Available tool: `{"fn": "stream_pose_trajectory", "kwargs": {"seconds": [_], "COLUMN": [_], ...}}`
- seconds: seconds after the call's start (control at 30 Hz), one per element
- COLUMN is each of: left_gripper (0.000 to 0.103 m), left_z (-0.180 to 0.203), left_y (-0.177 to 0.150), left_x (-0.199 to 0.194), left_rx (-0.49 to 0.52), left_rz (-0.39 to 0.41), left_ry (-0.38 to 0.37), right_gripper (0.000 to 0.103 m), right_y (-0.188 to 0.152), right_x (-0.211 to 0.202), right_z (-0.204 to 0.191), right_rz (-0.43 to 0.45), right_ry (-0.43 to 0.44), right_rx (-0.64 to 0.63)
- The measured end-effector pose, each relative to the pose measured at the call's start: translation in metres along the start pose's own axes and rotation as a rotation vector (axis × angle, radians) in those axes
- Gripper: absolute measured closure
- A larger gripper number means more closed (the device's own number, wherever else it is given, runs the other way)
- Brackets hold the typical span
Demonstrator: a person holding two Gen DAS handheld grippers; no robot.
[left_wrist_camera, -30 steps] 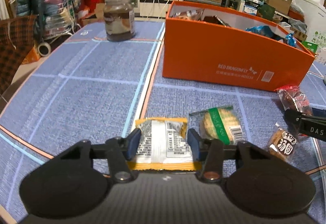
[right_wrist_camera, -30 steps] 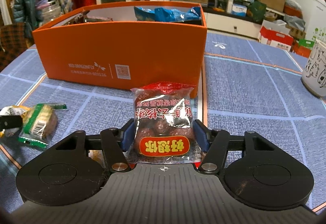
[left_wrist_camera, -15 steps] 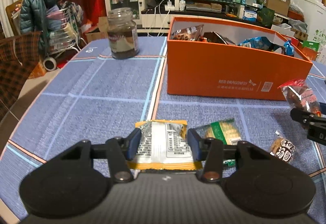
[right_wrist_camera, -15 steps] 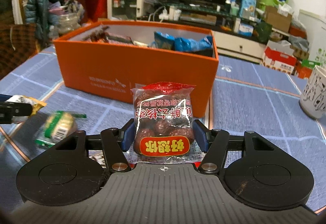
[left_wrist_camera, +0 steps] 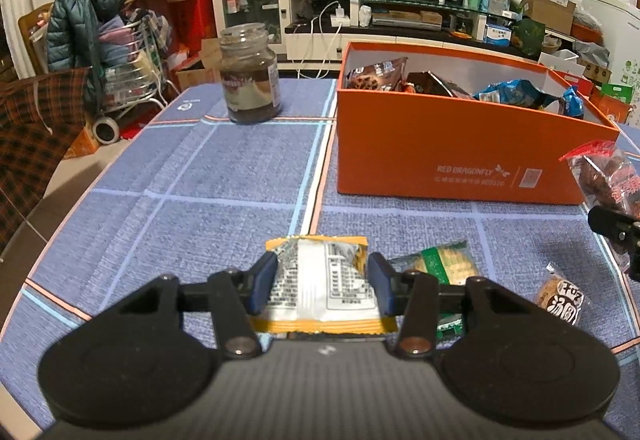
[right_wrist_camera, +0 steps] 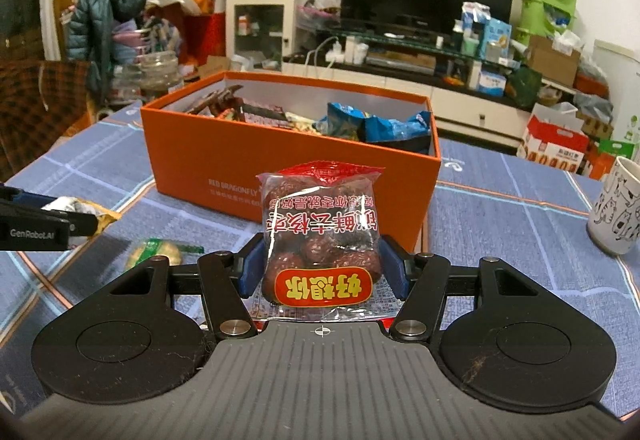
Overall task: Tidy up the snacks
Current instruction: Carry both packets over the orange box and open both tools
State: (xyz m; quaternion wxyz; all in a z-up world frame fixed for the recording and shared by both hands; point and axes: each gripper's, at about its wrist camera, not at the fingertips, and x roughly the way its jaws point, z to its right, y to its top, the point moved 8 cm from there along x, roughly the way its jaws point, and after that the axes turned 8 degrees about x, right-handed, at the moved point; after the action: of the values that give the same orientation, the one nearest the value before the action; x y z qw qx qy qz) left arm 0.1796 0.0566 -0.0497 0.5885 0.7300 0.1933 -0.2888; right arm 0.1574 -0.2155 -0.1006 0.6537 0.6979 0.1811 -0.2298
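Several packets already lie in the orange box [left_wrist_camera: 460, 156]. The left tongs [left_wrist_camera: 322, 286] are clamped on an orange-edged snack packet [left_wrist_camera: 320, 280], the right tongs [right_wrist_camera: 320, 272] on a red bag of dates [right_wrist_camera: 320, 236] (both short of the box). A green-striped cracker packet [left_wrist_camera: 444, 266] and a small brown snack [left_wrist_camera: 562, 298] wait on the counter [left_wrist_camera: 200, 208].
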Motion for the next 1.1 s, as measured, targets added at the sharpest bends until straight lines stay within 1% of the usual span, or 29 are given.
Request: {"fn": "stream_pose_trajectory", "kwargs": {"seconds": [0.4,0.6,0.7,0.83,0.9,0.97,1.1], "left_gripper": [0.056,0.056,0.056,0.056,0.056,0.056,0.056], "left_z": [0.002,-0.001,-0.005,-0.008,-0.008,-0.008,-0.001], "left_y": [0.011,0.020,0.031,0.052,0.059,0.066,0.081], "left_x": [-0.013,-0.026,-0.041,-0.065,-0.070,-0.071,-0.067], "left_rx": [0.025,-0.010,-0.025,-0.020,-0.023,-0.025,-0.029], "left_rz": [0.051,0.078,0.124,0.216,0.242,0.256,0.258], "left_ry": [0.011,-0.024,-0.039,-0.050,-0.066,-0.081,-0.116], "right_gripper": [0.054,0.054,0.054,0.054,0.054,0.054,0.054], "right_y": [0.002,0.005,0.012,0.028,0.034,0.037,0.047], "right_x": [-0.005,-0.015,-0.022,-0.034,-0.040,-0.042,-0.039], "right_z": [-0.005,-0.006,-0.006,-0.007,-0.006,-0.003,0.004], "right_rz": [0.003,0.023,0.042,0.085,0.104,0.110,0.105], "right_ry": [0.010,0.017,0.022,0.030,0.030,0.029,0.038], "right_rx": [0.003,0.010,0.023,0.040,0.044,0.049,0.088]}}
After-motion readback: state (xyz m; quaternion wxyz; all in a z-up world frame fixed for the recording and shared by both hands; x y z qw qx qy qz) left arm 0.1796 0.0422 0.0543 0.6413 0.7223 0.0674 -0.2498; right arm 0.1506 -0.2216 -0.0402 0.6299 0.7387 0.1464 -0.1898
